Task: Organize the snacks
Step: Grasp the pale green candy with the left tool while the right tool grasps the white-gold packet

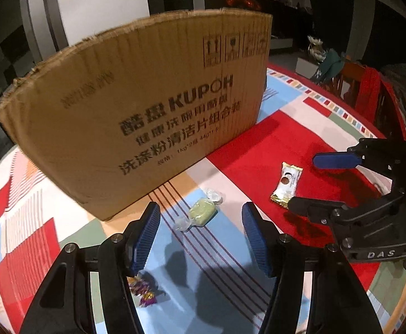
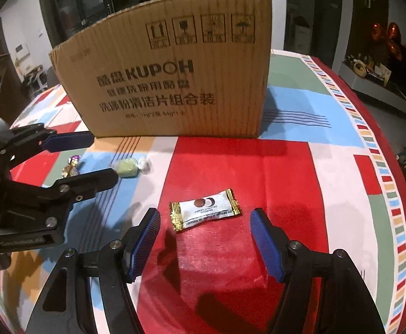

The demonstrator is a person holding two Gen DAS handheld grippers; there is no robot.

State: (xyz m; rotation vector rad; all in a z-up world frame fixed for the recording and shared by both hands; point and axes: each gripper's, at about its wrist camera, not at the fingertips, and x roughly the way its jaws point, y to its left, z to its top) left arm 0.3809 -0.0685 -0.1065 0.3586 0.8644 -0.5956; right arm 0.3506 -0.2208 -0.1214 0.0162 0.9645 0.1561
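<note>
Before the cardboard box (image 2: 175,83), the green candy (image 1: 203,212) and white packet (image 2: 205,213) lie apart.

Tall brown corrugated cardboard box (image 2: 172,83) hides the desk behind it; its inside is out of sight. Small purple-and-gold foil-wrapped sweet (image 1: 144,292) partly hidden behind the left tongs' finger. Small print on white gold-edged candy packet (image 2: 205,208) too small to read.
</note>
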